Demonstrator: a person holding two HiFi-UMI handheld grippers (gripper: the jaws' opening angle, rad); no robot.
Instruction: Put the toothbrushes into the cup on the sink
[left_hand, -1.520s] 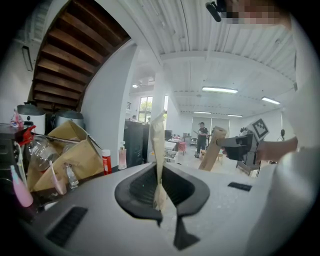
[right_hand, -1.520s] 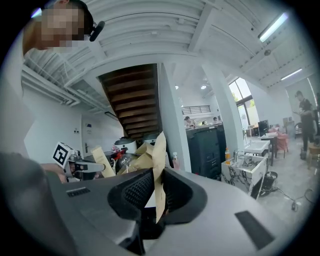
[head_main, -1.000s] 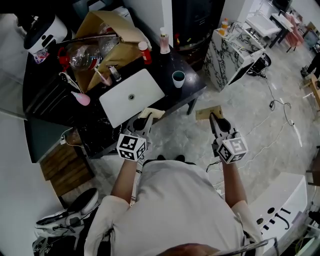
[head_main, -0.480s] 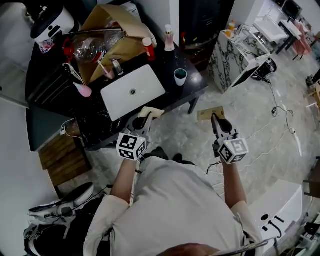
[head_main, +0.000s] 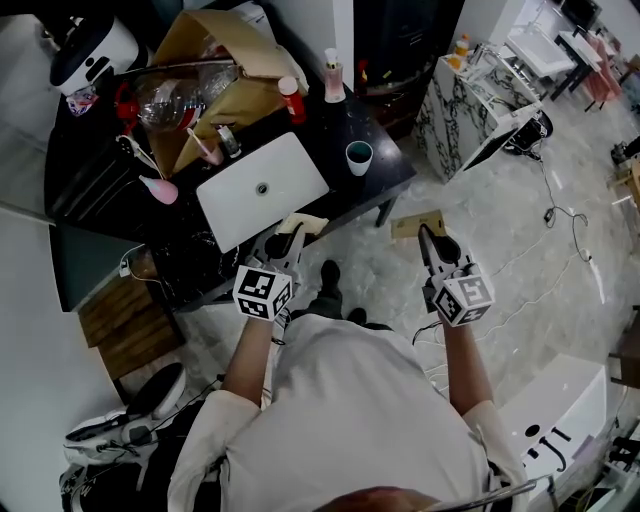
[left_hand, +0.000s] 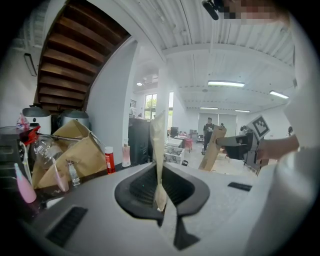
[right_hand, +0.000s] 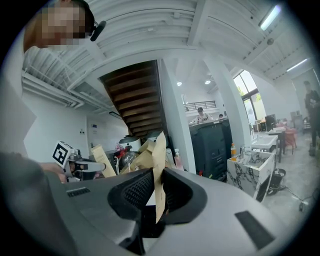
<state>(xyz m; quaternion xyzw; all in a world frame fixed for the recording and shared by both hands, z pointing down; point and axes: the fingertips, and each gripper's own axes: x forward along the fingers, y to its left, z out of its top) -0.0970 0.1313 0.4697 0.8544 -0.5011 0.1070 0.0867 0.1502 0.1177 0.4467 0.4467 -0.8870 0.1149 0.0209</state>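
Observation:
My left gripper (head_main: 289, 233) is shut on a flat tan cardboard piece (head_main: 303, 223), seen edge-on between the jaws in the left gripper view (left_hand: 158, 145). My right gripper (head_main: 428, 237) is shut on a second tan cardboard piece (head_main: 418, 223), which stands upright in its jaws (right_hand: 159, 160). Both hang over the floor in front of the black counter (head_main: 385, 180). The white sink basin (head_main: 262, 190) sits on that counter, with a teal cup (head_main: 357, 156) to its right. A pink toothbrush (head_main: 204, 149) leans behind the basin; a pink item (head_main: 160, 190) lies at its left.
An open brown cardboard box (head_main: 215, 60) with plastic wrap fills the counter's back. A red bottle (head_main: 288, 101) and a pink bottle (head_main: 331, 79) stand beside it, a white cooker (head_main: 90, 60) at far left. A marble-patterned cabinet (head_main: 465, 100) stands to the right; cables cross the floor.
The head view has shifted slightly and a shoe now shows near the counter's front edge. Both grippers hold their cardboard pieces in the same places.

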